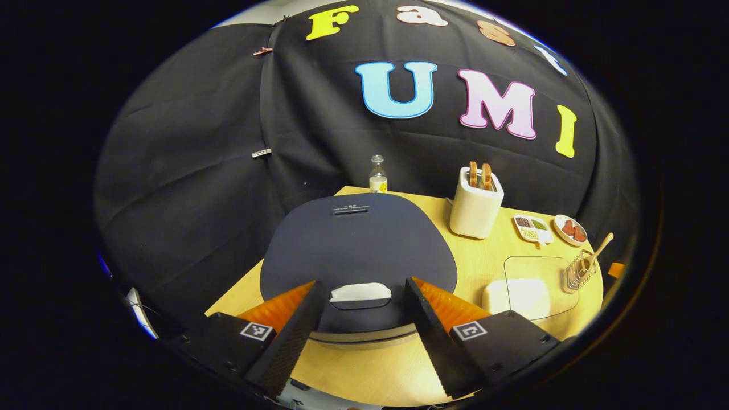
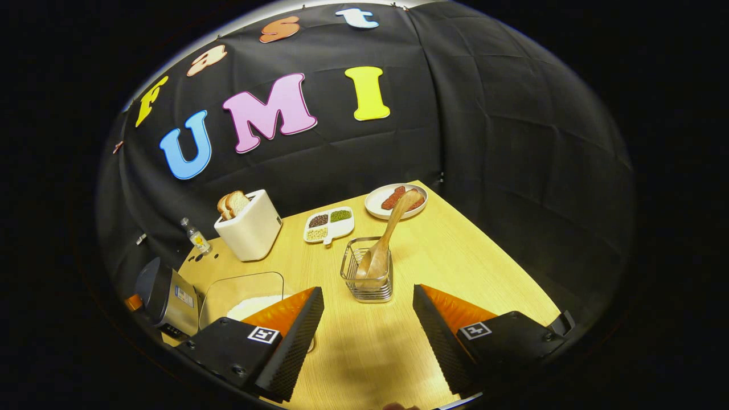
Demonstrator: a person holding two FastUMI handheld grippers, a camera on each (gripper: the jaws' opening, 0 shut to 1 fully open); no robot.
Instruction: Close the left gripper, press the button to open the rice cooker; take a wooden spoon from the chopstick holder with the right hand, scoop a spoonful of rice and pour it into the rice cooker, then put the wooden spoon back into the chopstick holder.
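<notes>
Left gripper view: the left gripper (image 1: 360,319) hangs with jaws spread wide, not yet closed, the dark round-lidded rice cooker (image 1: 359,245) directly ahead and its pale oval lid button (image 1: 360,292) centred between the fingers. Right gripper view: the right gripper (image 2: 367,336) also stands open and empty; the wire chopstick holder (image 2: 367,276) sits straight ahead, the light wooden spoon (image 2: 390,233) leaning up and to the right

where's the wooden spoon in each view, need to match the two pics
Left gripper view: the wooden spoon is far right, near the edge, leaning out of the wire chopstick holder.
Right gripper view: the wooden spoon is at centre, standing tilted in the chopstick holder, just ahead of the open fingers.
Shared landmark: the white toaster with bread slices, at the back of the table in both.
</notes>
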